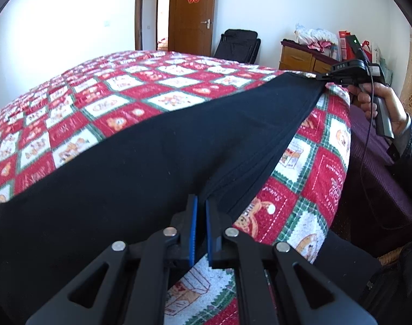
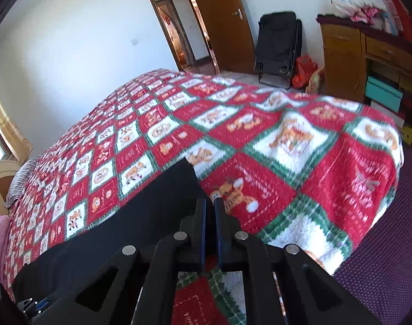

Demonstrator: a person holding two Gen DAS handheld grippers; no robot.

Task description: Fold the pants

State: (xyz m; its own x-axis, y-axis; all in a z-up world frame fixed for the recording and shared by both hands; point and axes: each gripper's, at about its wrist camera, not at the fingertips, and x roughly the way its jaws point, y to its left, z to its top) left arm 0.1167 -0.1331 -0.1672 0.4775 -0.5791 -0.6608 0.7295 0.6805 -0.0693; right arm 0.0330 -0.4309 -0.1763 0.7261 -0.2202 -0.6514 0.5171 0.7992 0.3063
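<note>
Black pants (image 1: pixel 151 149) across my bedspread (image 1: pixel 124 86) — left gripper (image 1: pixel 201 211) and right gripper (image 2: pixel 210 211) each clamped on their near edge.

Black pants (image 1: pixel 157 146) stretched across a red patchwork quilt (image 1: pixel 119 86), left gripper (image 1: pixel 201 211) clamped on the near hem, right gripper (image 1: pixel 325 77) pinching the far corner, a hand (image 1: pixel 379 100) on its handle, wooden door (image 1: pixel 192 13), dresser (image 1: pixel 300 58) behind.

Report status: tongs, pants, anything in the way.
Left tongs shut on pants edge. Right tongs shut on far corner. Pants flat on quilt. Nothing in the way.
</note>
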